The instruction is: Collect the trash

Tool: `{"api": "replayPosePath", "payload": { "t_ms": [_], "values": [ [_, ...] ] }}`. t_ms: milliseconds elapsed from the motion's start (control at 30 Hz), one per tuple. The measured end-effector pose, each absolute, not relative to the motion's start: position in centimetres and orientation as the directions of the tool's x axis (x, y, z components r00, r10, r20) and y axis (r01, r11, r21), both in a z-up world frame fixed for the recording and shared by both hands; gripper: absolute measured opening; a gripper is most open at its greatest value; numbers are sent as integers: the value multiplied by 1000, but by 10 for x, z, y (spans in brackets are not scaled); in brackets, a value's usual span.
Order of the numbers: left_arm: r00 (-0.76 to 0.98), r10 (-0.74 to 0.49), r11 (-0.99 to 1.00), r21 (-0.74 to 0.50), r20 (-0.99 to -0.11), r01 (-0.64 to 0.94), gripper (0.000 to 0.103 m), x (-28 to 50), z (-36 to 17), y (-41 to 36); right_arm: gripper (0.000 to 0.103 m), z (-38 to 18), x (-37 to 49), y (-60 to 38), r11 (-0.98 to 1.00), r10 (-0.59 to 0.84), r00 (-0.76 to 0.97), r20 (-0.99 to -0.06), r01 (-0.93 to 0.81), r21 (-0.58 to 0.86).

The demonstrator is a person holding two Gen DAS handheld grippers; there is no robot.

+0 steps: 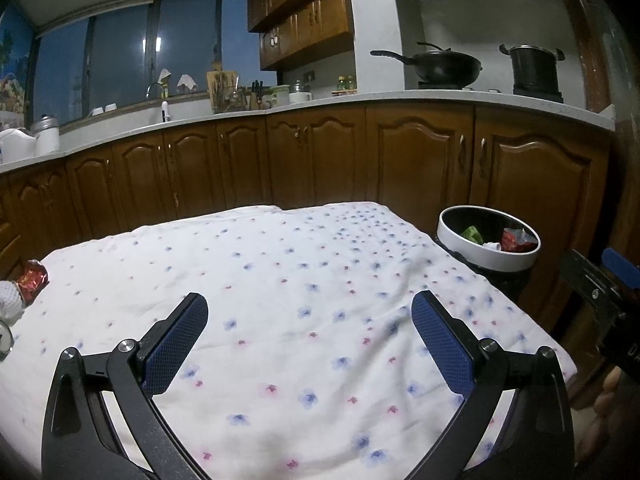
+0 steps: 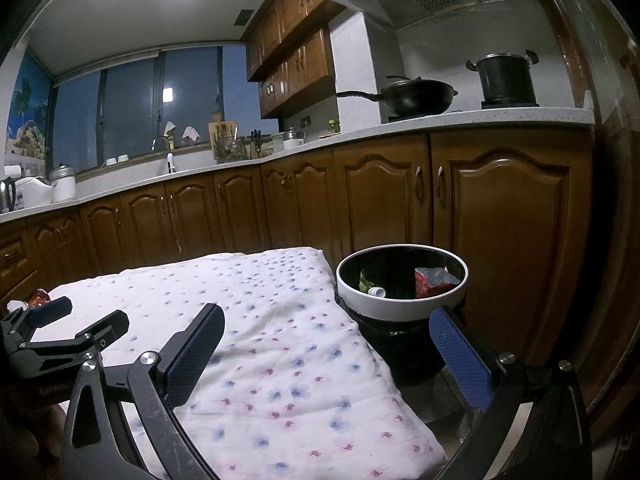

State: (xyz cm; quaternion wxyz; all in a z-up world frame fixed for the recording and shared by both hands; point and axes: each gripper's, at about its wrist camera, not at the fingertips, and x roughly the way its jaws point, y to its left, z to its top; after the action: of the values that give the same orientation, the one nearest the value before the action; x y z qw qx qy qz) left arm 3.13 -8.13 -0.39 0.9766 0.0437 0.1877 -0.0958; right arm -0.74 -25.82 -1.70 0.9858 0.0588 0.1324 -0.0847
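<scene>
A round bin with a white rim [image 1: 488, 261] [image 2: 400, 307] stands at the table's far right corner; inside lie a red wrapper [image 1: 516, 240] [image 2: 432, 282], green scraps [image 1: 472, 235] and a small white cap [image 2: 377, 291]. On the flowered cloth's left edge sits a crumpled red wrapper [image 1: 32, 280] [image 2: 39, 297] beside a white foam net [image 1: 10, 300]. My left gripper [image 1: 310, 316] hovers open over the cloth with nothing between its fingers. My right gripper [image 2: 328, 328] is open and empty near the bin, its right finger below the rim.
The table wears a white cloth with blue and pink flowers [image 1: 280, 280]. Brown cabinets [image 1: 320, 160] and a countertop with a wok [image 1: 444, 66] and pot [image 1: 534, 70] run behind. A metal object [image 1: 4, 338] shows at the far left edge.
</scene>
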Motion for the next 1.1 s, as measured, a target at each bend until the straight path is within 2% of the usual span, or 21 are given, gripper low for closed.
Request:
{"api": "replayPosePath", "payload": {
  "t_ms": [1100],
  "values": [
    [902, -191, 973, 45, -388, 225, 103, 38, -9, -79, 103, -17, -6, -254, 980, -146, 949, -278, 178, 90]
  ]
}}
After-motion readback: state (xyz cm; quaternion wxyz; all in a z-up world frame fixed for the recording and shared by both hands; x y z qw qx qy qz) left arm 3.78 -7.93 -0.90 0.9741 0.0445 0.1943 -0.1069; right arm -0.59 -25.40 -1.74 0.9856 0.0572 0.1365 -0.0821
